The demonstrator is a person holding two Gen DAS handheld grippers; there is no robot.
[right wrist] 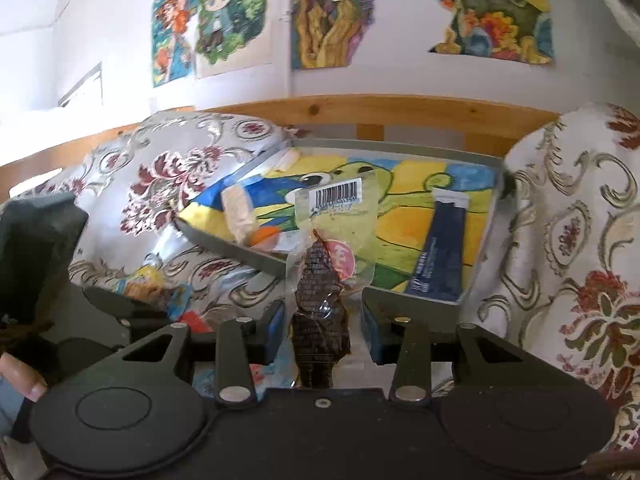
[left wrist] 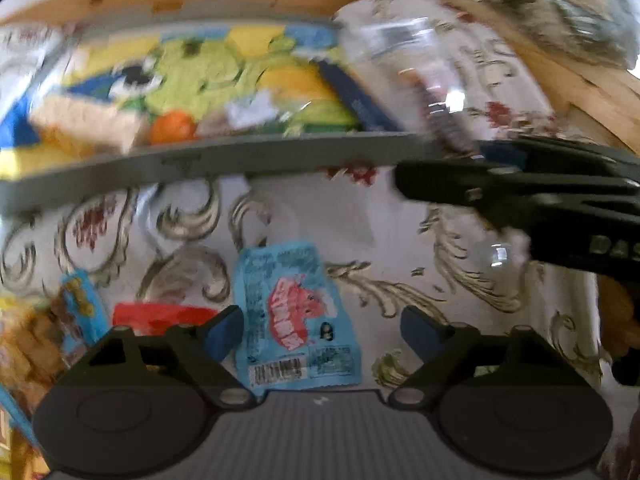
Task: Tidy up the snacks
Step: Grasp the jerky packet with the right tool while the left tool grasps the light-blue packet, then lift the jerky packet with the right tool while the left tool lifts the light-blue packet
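Observation:
My left gripper [left wrist: 320,332] is open and low over the floral cloth, with a light blue snack packet [left wrist: 296,316] lying between its fingers. A grey tray [left wrist: 240,160] lined with a colourful cartoon picture lies just beyond. My right gripper [right wrist: 322,332] is shut on a clear packet with a dark brown snack [right wrist: 320,312] and holds it at the tray's near rim [right wrist: 224,240]. In the left wrist view the right gripper [left wrist: 440,184] reaches in from the right with the clear packet [left wrist: 420,80] blurred. The tray holds a dark blue sachet [right wrist: 444,248], a beige bar [right wrist: 240,216] and an orange item [right wrist: 264,236].
A red packet [left wrist: 160,316], a blue and yellow packet [left wrist: 80,308] and a yellow snack bag [left wrist: 20,340] lie left of my left gripper. Floral cushions [right wrist: 580,240] flank the tray, with a wooden rail [right wrist: 360,108] and wall drawings behind. A hand [right wrist: 20,384] shows at lower left.

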